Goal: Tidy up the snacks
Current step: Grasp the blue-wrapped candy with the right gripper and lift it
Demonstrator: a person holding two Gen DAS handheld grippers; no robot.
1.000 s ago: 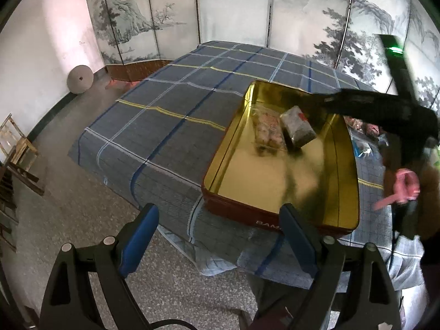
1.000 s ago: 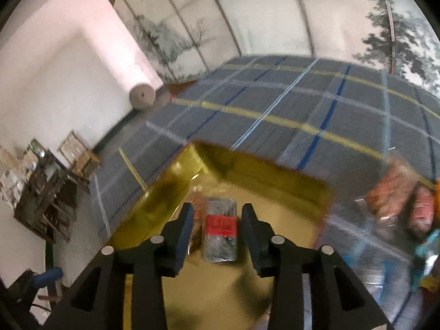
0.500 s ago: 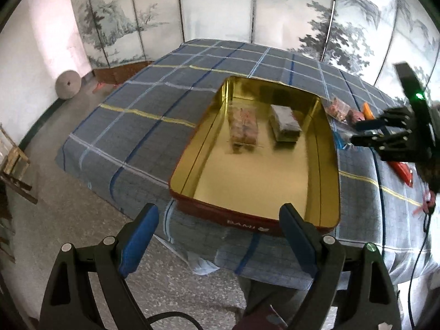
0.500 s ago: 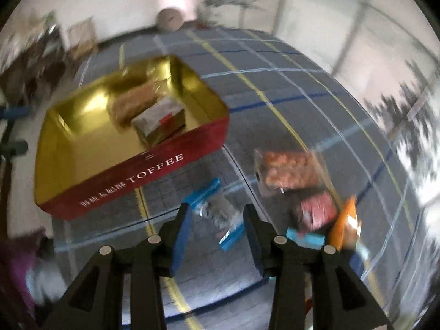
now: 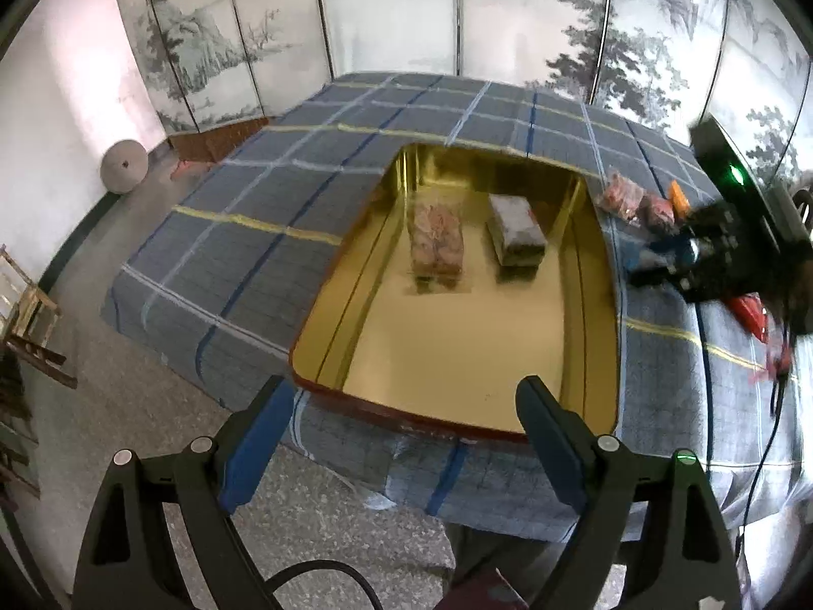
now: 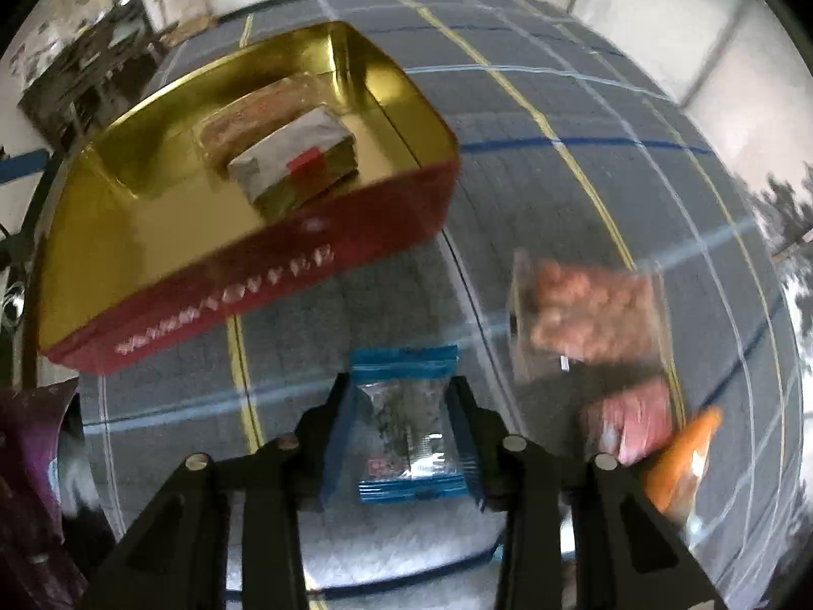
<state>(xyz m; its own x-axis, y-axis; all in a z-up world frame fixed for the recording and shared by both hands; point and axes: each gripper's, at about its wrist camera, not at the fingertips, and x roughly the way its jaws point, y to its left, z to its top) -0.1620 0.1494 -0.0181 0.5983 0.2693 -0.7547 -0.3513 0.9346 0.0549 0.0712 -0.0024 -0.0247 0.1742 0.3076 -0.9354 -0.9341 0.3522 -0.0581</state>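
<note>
Two snack packs lie inside the gold tin [image 5: 350, 274], side by side toward its far end: a clear pack of pinkish pieces [image 5: 437, 240] and a grey wrapped block [image 5: 517, 230] with a red label. The tin, red on its outer wall, sits on the bench under a blue plaid cloth [image 5: 244, 249].

The left tool [image 5: 401, 406] hangs over the near edge of the bench with its jaws spread wide and nothing between them; the tin's near rim lies just beyond its tips.

The right tool [image 6: 401, 417] is set over a blue-edged packet [image 6: 409, 422] that lies flat on the cloth, just outside the tin's red wall. The packet sits between the two fingers, which stand close on either side of it. Whether the pads press the wrapper or only flank it cannot be told, since the picture is blurred there.

To the right of that packet, still on the cloth, lie a clear bag of orange-pink pieces [image 6: 589, 315], a smaller pink pack [image 6: 635, 422] and an orange packet [image 6: 686, 452], all smeared by blur. From the left wrist view the right tool [image 5: 655, 259] is a dark blurred shape at the frame's right, hiding part of those loose packs. The lettering on the tin's wall is too blurred to read.
</note>
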